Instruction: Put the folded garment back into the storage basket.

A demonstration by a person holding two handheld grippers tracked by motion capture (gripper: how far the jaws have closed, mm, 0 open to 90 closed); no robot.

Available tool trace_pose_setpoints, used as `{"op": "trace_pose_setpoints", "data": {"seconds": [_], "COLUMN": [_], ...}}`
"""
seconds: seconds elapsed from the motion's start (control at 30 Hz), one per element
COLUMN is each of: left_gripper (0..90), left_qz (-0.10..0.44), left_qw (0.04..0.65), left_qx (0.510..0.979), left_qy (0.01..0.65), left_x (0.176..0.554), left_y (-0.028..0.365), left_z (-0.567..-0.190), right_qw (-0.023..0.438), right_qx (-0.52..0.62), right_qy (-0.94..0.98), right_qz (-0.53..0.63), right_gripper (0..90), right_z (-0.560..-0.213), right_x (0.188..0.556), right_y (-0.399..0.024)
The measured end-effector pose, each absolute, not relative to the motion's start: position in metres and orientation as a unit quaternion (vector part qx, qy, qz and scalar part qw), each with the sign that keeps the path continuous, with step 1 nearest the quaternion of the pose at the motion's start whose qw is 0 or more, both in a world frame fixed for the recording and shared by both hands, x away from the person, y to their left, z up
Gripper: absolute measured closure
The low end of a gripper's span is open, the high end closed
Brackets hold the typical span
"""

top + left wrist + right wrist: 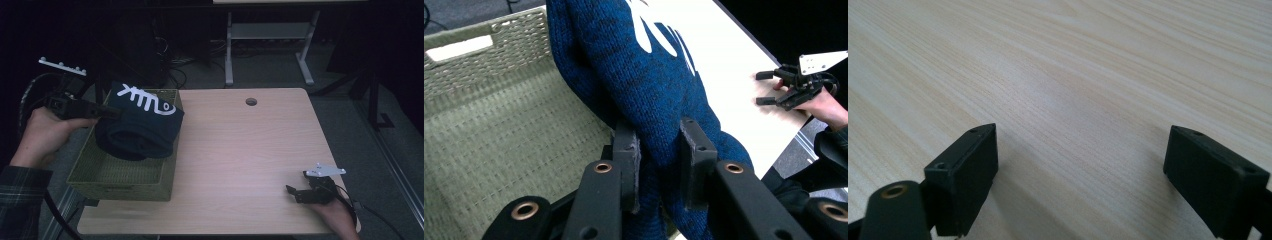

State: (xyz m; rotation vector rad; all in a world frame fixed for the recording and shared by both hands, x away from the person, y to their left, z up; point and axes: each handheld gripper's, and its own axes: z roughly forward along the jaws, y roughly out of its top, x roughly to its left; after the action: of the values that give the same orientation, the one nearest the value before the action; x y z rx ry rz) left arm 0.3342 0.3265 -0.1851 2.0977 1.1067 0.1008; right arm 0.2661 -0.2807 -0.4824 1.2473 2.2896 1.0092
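Left gripper (659, 165) clamped on a fold of dark blue knitted garment (142, 125) hanging over the woven basket (100, 175) at the surface's (240, 150) left edge, right gripper (1080, 170) wide apart, empty, resting low near the right corner.

**Layout around the basket**

The basket (122, 175) sits on the desk's (240, 150) left edge. The sweater (140, 127) hangs above the basket's far part, clamped in the left gripper (107, 112), which reaches in from the basket's left. The right gripper (305, 192) rests on the desk well right of the basket, at the near edge.
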Motion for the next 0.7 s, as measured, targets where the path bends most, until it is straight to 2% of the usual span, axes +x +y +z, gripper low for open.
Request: {"op": "trace_pose_setpoints", "data": {"seconds": [0.27,0.7], "left_gripper": [73.6,73.6], "left_qz": [0.033,0.018], "left_qw": [0.372,0.369], "left_qx": [0.818,0.801], "left_qy": [0.439,0.471], "left_x": [0.336,0.343], "left_y": [0.343,0.369], "left_z": [-0.198,-0.239], "right_qw": [0.171,0.172], "right_qx": [0.439,0.439], "right_qy": [0.807,0.808], "right_qz": [0.354,0.354], "right_gripper": [13.4,13.5], "right_z": [-0.482,-0.482], "right_x": [0.266,0.266], "right_y": [-0.281,-0.281]}}
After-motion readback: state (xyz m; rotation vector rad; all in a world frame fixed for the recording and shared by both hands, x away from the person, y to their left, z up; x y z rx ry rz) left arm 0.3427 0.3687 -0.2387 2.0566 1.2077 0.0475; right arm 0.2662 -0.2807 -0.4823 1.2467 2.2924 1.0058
